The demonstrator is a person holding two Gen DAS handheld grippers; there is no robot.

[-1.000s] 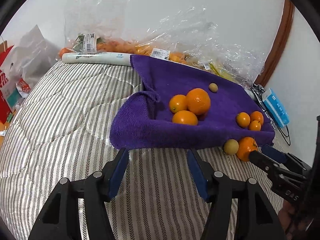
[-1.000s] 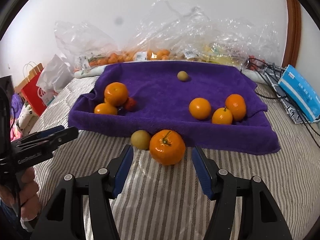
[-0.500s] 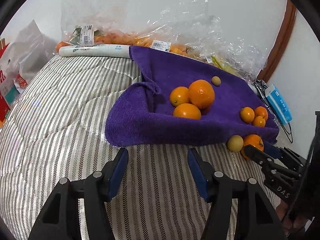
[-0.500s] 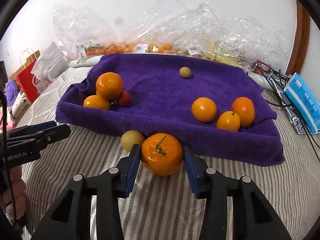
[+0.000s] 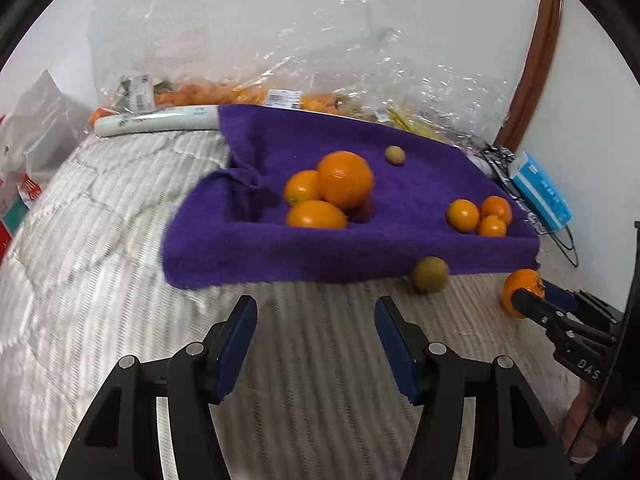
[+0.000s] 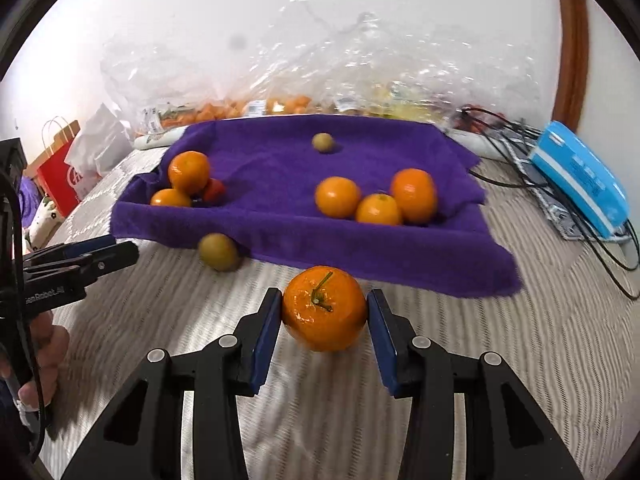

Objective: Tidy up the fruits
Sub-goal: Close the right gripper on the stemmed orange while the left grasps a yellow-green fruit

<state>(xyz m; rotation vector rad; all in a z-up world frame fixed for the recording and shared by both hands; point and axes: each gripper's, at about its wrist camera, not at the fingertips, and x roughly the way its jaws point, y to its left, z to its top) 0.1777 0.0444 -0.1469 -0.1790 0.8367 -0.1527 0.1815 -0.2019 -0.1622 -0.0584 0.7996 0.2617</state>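
Where the striped quilt (image 6: 480, 360) runs bare in front of the towel, the right gripper (image 6: 325, 312) is clamped on a stemmed mandarin (image 6: 324, 308), both blue pads pressed to its sides, just off the near edge of the purple towel (image 6: 280, 160). The left gripper (image 5: 316, 328) hangs over the quilt with its jaws apart, nothing between them. A green-brown fruit (image 6: 218, 252) touches the towel's near edge, toward its left corner. On the towel, one orange cluster (image 6: 184, 180) sits by the left edge, a trio of oranges (image 6: 376, 200) toward the right edge, a small green fruit (image 6: 323, 142) near the far edge. Beyond, clear plastic bags (image 6: 320, 72) against the wall.
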